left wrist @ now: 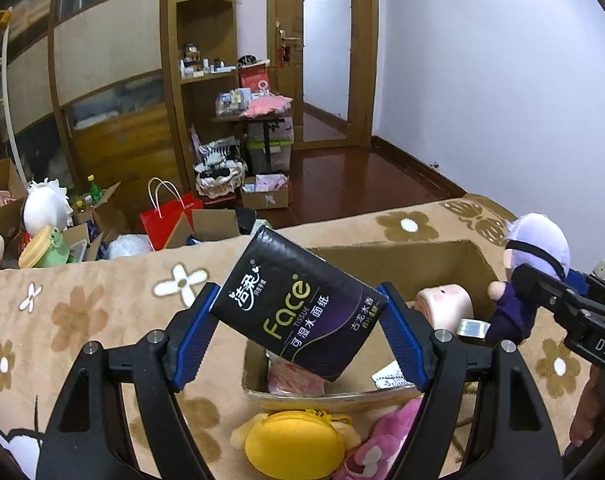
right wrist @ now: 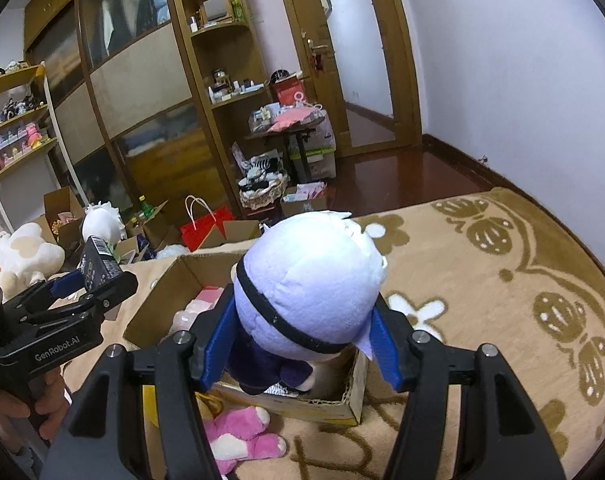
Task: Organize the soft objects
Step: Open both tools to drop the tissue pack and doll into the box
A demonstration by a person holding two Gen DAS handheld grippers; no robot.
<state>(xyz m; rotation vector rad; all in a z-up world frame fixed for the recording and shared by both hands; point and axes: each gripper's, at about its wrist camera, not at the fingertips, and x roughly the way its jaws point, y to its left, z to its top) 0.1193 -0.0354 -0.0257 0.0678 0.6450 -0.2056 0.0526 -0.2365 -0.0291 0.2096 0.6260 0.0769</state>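
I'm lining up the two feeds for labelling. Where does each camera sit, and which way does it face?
Left wrist: on the left tool, facing along its fingers at the gripped tissue pack over the cardboard box; the right tool shows at the right edge.
Right wrist: on the right tool, facing the clamped plush doll above the box; the left tool and a hand show on the left.
Shared: box, doll, tissue pack, pink plush, door.

Glossy tissue pack [left wrist: 298, 304], fuzzy plush doll [right wrist: 310, 280]
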